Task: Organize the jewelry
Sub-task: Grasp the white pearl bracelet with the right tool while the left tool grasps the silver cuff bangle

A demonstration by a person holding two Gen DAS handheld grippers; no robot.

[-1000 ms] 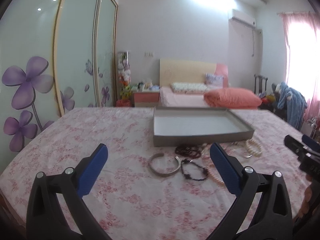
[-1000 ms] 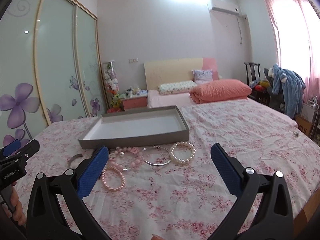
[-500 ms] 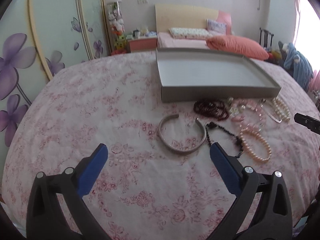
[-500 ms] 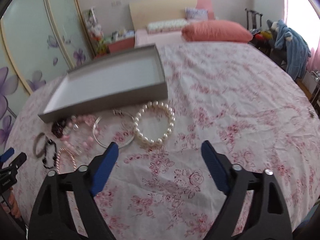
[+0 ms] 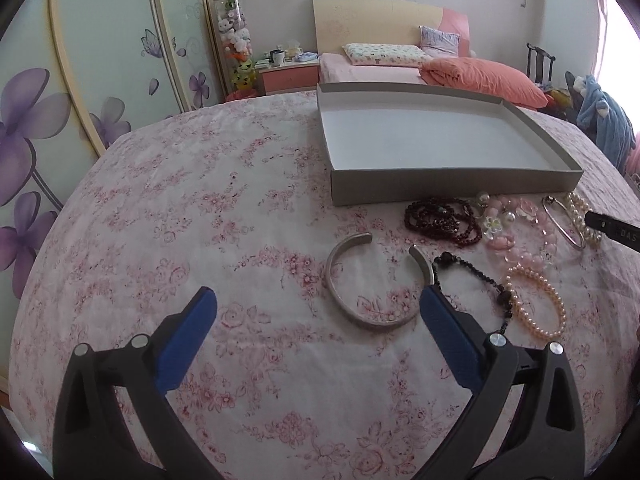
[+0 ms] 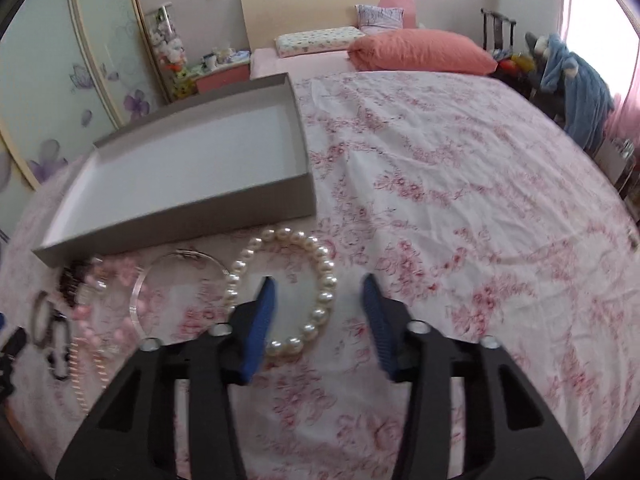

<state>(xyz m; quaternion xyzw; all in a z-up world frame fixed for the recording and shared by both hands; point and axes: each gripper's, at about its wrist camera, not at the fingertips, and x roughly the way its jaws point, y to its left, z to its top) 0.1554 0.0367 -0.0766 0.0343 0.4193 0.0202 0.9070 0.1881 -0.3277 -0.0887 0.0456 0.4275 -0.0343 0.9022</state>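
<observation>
An empty grey tray (image 5: 452,190) (image 6: 208,210) lies on the floral bedspread. In front of it lie a silver cuff bangle (image 5: 376,282), a dark red bead string (image 5: 440,220), a black bead bracelet (image 5: 476,280), a pink pearl bracelet (image 5: 538,306), pink bead pieces (image 5: 520,232) and a thin silver hoop (image 6: 176,284). My left gripper (image 5: 318,304) is open, just short of the cuff. My right gripper (image 6: 320,296) is open, partly narrowed, its jaws astride the right side of a white pearl bracelet (image 6: 320,276).
A bed with a salmon pillow (image 5: 484,78) and a nightstand (image 5: 288,76) stand behind the tray. Sliding wardrobe doors (image 5: 100,60) line the left. A chair with a blue garment (image 6: 576,80) stands at the right. The right gripper's tip (image 5: 612,230) shows in the left wrist view.
Both grippers have tilted down and moved in toward the jewelry. The right gripper's jaws have narrowed around the white pearl bracelet's side. The left gripper has stayed wide open.
</observation>
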